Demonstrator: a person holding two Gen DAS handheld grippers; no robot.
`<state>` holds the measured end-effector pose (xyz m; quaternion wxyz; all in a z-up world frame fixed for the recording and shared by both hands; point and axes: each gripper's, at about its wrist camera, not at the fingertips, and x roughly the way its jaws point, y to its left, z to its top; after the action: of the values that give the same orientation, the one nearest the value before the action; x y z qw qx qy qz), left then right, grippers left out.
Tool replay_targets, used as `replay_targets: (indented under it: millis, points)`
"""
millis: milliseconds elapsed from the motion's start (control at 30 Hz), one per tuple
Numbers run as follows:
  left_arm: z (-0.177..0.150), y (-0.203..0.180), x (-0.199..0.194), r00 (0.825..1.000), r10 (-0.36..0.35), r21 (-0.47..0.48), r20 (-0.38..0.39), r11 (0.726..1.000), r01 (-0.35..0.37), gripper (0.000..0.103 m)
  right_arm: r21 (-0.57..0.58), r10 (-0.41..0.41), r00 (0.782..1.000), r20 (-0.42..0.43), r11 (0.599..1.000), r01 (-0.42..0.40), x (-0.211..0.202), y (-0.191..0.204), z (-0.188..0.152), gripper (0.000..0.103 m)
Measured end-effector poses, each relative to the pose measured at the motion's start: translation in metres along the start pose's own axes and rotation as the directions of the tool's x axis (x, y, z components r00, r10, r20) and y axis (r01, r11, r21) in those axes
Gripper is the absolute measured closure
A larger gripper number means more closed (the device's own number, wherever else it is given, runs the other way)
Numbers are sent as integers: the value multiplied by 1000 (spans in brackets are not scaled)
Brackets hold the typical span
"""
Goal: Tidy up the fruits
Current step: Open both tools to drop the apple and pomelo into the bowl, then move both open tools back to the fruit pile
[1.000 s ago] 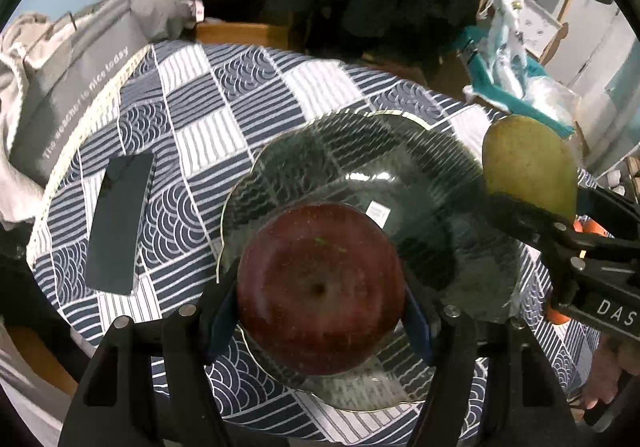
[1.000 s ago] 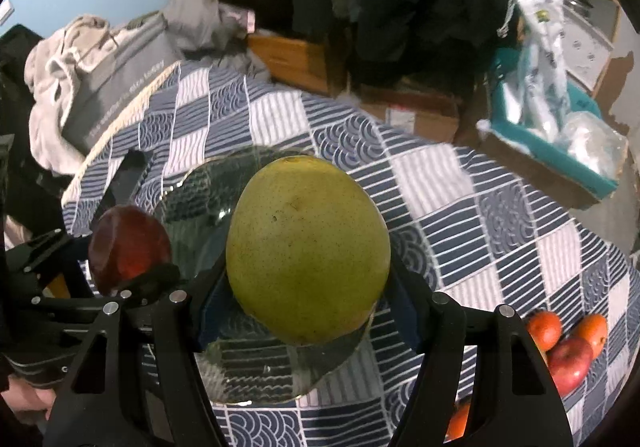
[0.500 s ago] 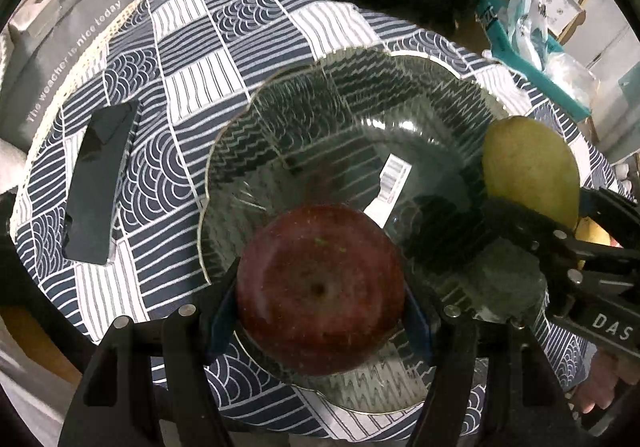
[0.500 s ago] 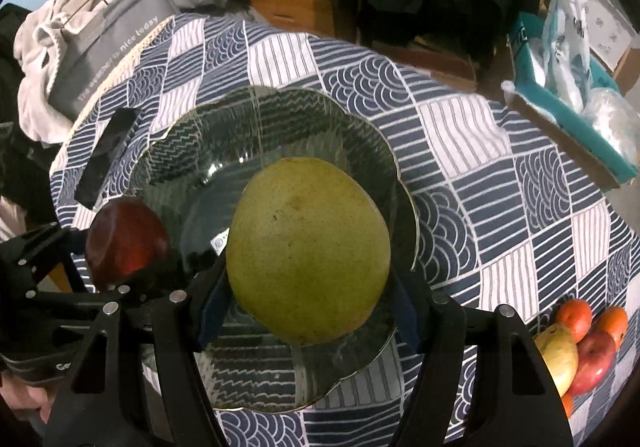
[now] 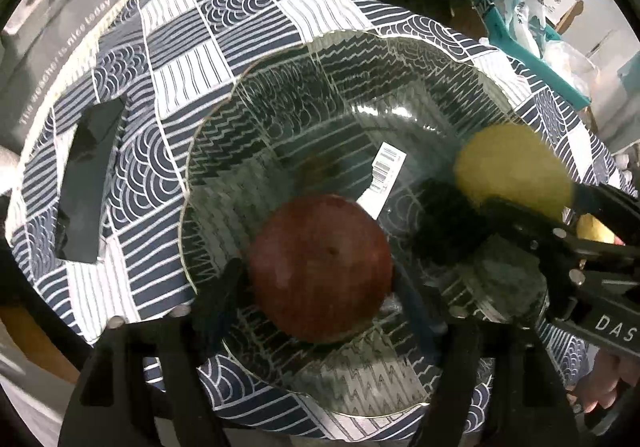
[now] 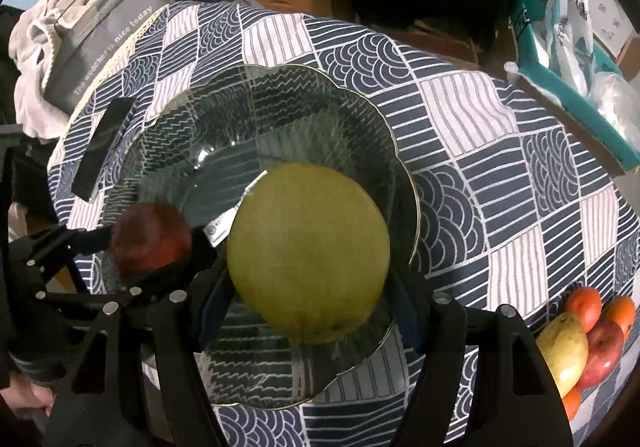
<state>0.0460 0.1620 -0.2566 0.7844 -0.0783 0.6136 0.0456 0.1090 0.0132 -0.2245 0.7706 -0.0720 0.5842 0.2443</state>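
Note:
My left gripper (image 5: 320, 279) is shut on a dark red apple (image 5: 320, 267) and holds it over the near part of a clear glass plate (image 5: 280, 115). My right gripper (image 6: 308, 287) is shut on a green mango (image 6: 308, 247) over the same plate (image 6: 280, 95). In the left wrist view the mango (image 5: 512, 171) shows at the right in the right gripper's fingers. In the right wrist view the apple (image 6: 150, 239) shows at the left. A barcode sticker (image 5: 386, 167) lies on the plate.
A black phone (image 5: 86, 183) lies on the patterned tablecloth left of the plate. A pile of fruit (image 6: 588, 339) lies at the table's right edge. A grey bag (image 6: 104, 35) and clothes sit at the far left, a teal box (image 6: 568, 87) at the far right.
Both grippers have moved forward and down over the plate with their fruit. The plate now fills more of both views.

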Motion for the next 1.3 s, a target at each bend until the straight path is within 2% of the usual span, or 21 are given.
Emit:
replay_targets:
  millis: [133,500,833,1067,1300]
  points:
    - [-1,0,-3,1000,3,3,6,1000,-3,16,18,37,998,59,999,-38,-16,-1,4,30]
    - [-8,-9,-33,998,-50,10,41,999,49,16,49,49,987,150,997,-57,-59,-9,3,29]
    - [-8,-31,-74,989,-83,49,124,996,78,16,78,-75,965,252,995,57,-117,-21,-12,27]
    - [-11,-51,-95,982,-115,81,151,991,104,16,96,-152,949,277,987,130,-145,-33,-32,27]
    - [-14,-75,-111,975,-136,124,178,986,115,16,132,-169,940,297,982,135,-168,-50,-54,26]
